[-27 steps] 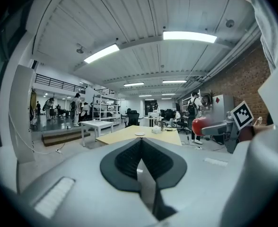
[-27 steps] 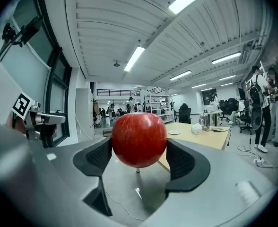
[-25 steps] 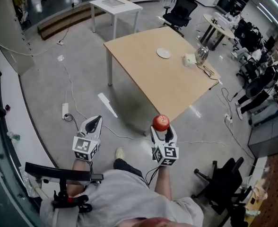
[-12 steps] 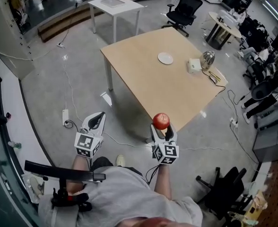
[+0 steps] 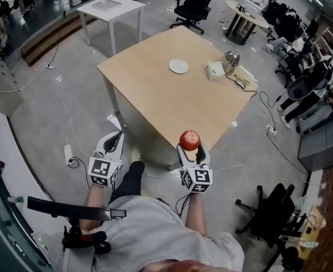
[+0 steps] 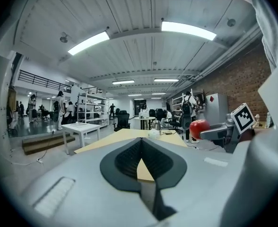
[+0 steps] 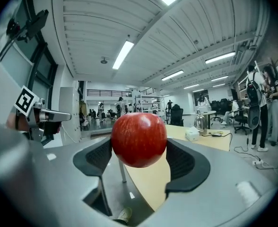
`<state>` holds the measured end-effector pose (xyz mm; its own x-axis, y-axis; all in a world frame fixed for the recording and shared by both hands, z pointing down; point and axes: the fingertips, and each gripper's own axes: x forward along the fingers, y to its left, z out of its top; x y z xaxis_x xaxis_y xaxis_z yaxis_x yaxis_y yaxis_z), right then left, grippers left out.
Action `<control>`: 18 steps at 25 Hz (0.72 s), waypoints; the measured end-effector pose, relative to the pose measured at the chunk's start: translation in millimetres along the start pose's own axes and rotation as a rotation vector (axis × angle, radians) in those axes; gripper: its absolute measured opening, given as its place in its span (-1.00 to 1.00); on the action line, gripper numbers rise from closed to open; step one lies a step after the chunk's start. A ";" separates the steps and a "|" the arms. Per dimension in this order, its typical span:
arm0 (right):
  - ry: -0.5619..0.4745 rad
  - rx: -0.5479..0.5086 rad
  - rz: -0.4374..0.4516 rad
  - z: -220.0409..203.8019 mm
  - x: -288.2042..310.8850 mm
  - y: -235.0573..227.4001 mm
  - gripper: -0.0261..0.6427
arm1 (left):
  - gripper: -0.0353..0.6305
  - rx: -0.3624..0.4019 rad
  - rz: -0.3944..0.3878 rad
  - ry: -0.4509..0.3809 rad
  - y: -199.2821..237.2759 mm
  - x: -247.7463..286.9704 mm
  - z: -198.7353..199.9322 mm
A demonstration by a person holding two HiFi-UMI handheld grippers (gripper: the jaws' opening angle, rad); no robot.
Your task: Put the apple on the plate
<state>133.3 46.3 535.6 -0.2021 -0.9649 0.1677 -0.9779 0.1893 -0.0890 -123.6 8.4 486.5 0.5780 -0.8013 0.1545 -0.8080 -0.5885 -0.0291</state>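
jaws of the right gripper (image 7: 140,161) are clamped on the apple (image 7: 139,138), one pad on each flank, gripping near its widest part. jaws of the left gripper (image 6: 141,161) are together with nothing between them. it hangs idle at the near left, over the floor.

location: in the head view the apple (image 5: 190,140) is held in the air just off the near corner of the table (image 5: 149,95), over floor rather than wood. the plate (image 5: 178,66) lies empty on the far part of the table, well apart from the apple. a white box (image 5: 214,70) and a metal pot (image 5: 230,61) stand near it on the right.

assessment: i judge the step in hand to be the carry. placing is not yet begun.

recommendations: i would hold the grip firm and the gripper level, since a round fruit on two small contacts could roll out at a tilt or jolt. i would approach the plate from its near left side, clear of box and pot. i would bring the fruit low over the plate's middle before parting the jaws, so it settles rather than drops and rolls off the shallow rim. the left gripper should be kept out of the path.
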 end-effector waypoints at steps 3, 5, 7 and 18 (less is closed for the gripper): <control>-0.003 -0.003 -0.048 0.6 19.9 -13.8 0.17 | -0.83 -0.003 -0.042 -0.016 11.7 33.7 0.3; -0.002 -0.002 -0.074 1.6 29.5 -21.2 0.17 | -0.83 -0.002 -0.067 -0.021 16.4 52.1 1.5; 0.002 0.001 -0.093 3.0 41.3 -27.7 0.17 | -0.83 0.000 -0.088 -0.020 22.2 70.9 3.0; 0.030 0.009 -0.127 19.1 133.2 -55.6 0.17 | -0.83 -0.002 -0.126 -0.001 72.1 165.2 16.3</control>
<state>161.8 -96.2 544.1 -0.0787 -0.9752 0.2070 -0.9951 0.0645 -0.0744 -84.5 -168.2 493.9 0.6747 -0.7214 0.1558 -0.7296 -0.6839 -0.0071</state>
